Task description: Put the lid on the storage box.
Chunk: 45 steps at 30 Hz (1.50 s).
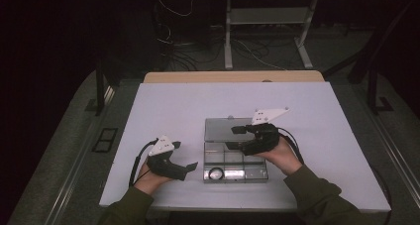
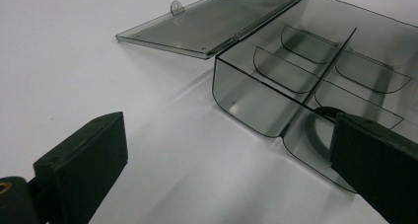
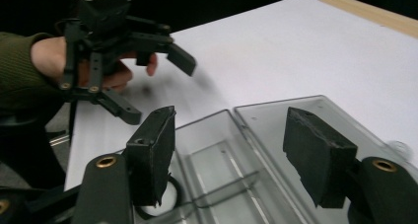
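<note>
White table: ring sits in the box (lid flat); right gripper wide, empty, lifting clear; left gripper wide beside it; next, shut lid.

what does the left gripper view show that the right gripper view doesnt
Left gripper view: the clear box's curved inner dividers, the small tab on the edge of the open lid, and the left tool's own two black jaws standing wide apart over the white table.

Right gripper view: the person's left hand holding the left tool from outside, the wooden edge past the white top, and the right tool's jaws apart above the box.

Both: the open box, its flat lid, the dark ring in a near compartment.
</note>
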### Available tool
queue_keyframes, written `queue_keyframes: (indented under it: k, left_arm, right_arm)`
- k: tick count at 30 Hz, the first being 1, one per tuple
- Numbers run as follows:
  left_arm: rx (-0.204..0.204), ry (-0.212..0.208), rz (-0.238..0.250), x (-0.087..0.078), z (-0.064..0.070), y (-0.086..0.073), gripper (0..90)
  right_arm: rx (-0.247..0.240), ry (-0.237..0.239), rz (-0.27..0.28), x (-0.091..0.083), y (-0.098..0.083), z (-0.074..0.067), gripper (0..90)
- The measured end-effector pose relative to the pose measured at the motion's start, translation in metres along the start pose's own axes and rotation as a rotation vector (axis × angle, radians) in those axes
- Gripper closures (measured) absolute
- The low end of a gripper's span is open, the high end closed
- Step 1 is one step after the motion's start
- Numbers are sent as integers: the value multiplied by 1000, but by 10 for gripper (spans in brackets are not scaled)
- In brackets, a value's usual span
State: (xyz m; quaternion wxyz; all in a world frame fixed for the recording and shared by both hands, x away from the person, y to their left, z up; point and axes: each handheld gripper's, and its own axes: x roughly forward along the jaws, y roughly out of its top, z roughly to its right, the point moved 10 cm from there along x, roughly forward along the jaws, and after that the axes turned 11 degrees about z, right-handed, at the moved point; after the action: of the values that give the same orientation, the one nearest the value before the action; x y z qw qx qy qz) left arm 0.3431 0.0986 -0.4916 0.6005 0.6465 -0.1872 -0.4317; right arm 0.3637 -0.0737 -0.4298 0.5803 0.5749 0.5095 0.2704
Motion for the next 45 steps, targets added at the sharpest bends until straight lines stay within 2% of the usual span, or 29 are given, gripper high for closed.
queue_keyframes:
  k: [7,11,20,24,29,35,38,41,45]
  left_arm:
    - [7,1,0,1,-1,3,6]
    - [11,13,-3,1,-4,5,17]
    - [-15,21,10,7,-12,18,141]
    - [-18,15,21,10,-17,25,190]
    - [-31,18,22,18,-24,32,278]
    - [-29,30,-3,33,-38,36,398]
    - [-36,34,-15,42,-43,38,457]
    - [-42,41,-19,51,-48,39,527]
    - [-58,58,-54,63,-57,35,624]
  right_arm:
    - [8,-60,6,-11,-1,20,355]
    - [1,-112,8,-19,-2,32,355]
    - [37,-214,34,-36,-6,59,375]
    - [48,-248,39,-43,-8,69,420]
    - [39,-302,22,-49,-14,82,514]
    - [43,-363,0,-56,-23,98,631]
    - [57,-372,-22,-58,-30,104,689]
    - [68,-371,-38,-58,-37,109,710]
    - [79,-387,-54,-58,-45,115,772]
